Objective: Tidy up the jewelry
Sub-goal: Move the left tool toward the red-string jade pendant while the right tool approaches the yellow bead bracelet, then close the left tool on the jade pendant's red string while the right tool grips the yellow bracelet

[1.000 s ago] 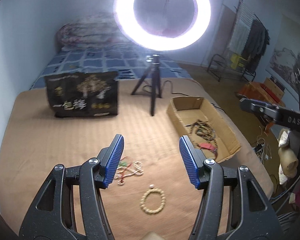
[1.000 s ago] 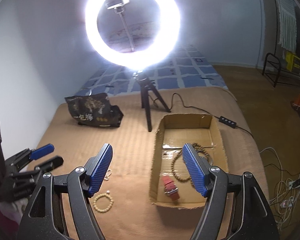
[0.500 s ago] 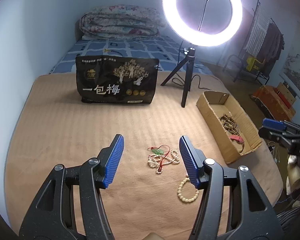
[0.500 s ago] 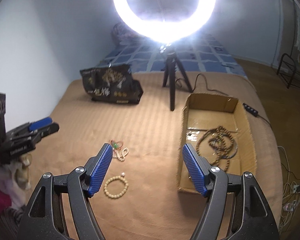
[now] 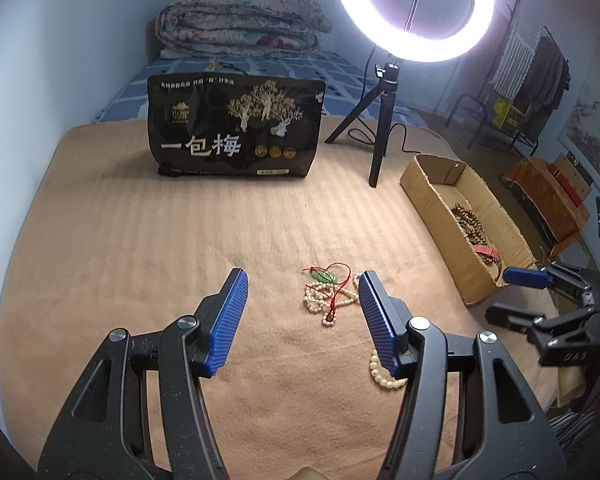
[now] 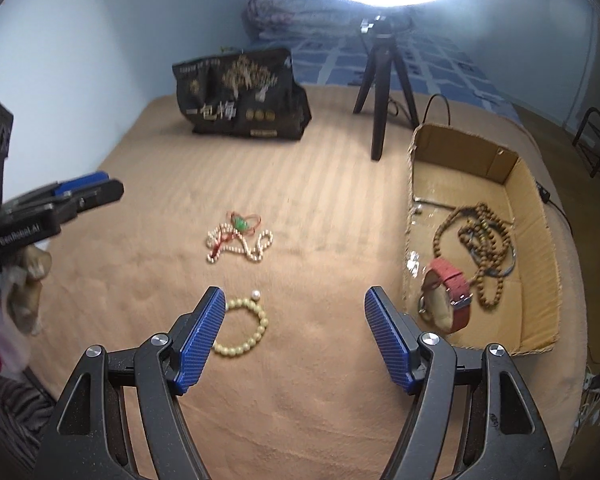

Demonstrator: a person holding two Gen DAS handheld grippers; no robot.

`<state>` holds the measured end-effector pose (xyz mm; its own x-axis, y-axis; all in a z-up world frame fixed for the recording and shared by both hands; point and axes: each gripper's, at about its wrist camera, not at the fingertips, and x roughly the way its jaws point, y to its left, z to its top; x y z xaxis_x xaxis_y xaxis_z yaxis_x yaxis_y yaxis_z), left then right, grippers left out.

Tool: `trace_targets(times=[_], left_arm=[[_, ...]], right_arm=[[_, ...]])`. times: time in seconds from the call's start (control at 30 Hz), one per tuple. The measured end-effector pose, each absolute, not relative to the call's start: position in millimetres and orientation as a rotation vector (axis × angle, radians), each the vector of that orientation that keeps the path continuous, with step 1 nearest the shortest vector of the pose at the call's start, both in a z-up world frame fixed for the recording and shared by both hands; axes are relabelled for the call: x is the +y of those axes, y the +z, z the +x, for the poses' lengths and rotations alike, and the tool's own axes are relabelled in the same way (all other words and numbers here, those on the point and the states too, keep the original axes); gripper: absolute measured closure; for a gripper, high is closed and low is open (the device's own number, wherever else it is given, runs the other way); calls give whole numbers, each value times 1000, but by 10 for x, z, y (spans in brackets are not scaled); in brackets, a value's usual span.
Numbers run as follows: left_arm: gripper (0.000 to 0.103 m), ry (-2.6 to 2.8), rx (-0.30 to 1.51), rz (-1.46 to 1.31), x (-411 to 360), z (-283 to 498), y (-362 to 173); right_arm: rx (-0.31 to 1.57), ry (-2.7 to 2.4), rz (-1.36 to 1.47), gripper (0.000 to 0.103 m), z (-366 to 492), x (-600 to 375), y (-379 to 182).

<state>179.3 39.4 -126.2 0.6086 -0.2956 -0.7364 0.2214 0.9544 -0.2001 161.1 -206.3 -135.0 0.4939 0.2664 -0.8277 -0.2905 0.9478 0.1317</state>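
Pale bead bracelet (image 6: 244, 330) beside open right claw (image 6: 294, 334)

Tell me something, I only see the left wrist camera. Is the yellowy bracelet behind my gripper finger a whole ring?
Observer: Yes. The right wrist view shows the pale bead bracelet as a closed loop, with one white pearl-like bead on its far side.
Operator: What's the red thing in the box?
Observer: A red-strapped watch wrapped round a pale cushion, in the cardboard box, at a near corner.
Operator: Is the other gripper holding anything?
Observer: No. The right gripper is open and empty.
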Motion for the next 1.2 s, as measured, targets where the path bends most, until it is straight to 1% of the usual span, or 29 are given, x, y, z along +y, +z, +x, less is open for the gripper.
trace_targets(times=[0.3,0.7,0.73,0.77,0.83,0.97,1.07,1.1,1.13,1.17,1.2], left_arm=[[44,-326,906,-64,275,1893,-1444],[44,-370,997,-31,-60,2265,-1894],[49,-376,1004,-20,-103,2298,-1939],[54,-379,1010,-9,-134,2318,-1973],[55,-382,1022,12,-209,2373,-2050],[55,-387,1029,27,-292,2465,-2126],[55,-392,1038,56,-345,2529,-2193],[57,-391,1041,66,-356,2548,-2216],[62,-393,1047,72,-364,2566,-2240],[64,-394,1054,77,-371,2585,-2265],[64,-393,1058,83,-375,2601,-2286]], right_arm=[[1076,377,-76,31,1597,-1916,-1676],[1101,438,-79,31,1632,-1785,-1851],[1103,443,-78,32,1636,-1780,-1862],[1106,448,-77,33,1643,-1772,-1878],[1117,458,-75,41,1667,-1760,-1910],[1126,464,-74,44,1709,-1754,-1967],[1132,472,-73,49,1726,-1746,-1999],[1135,477,-72,51,1729,-1742,-2011],[1137,480,-72,51,1734,-1744,-2021],[1139,483,-73,52,1738,-1739,-2033],[1140,484,-74,53,1743,-1734,-2042]])
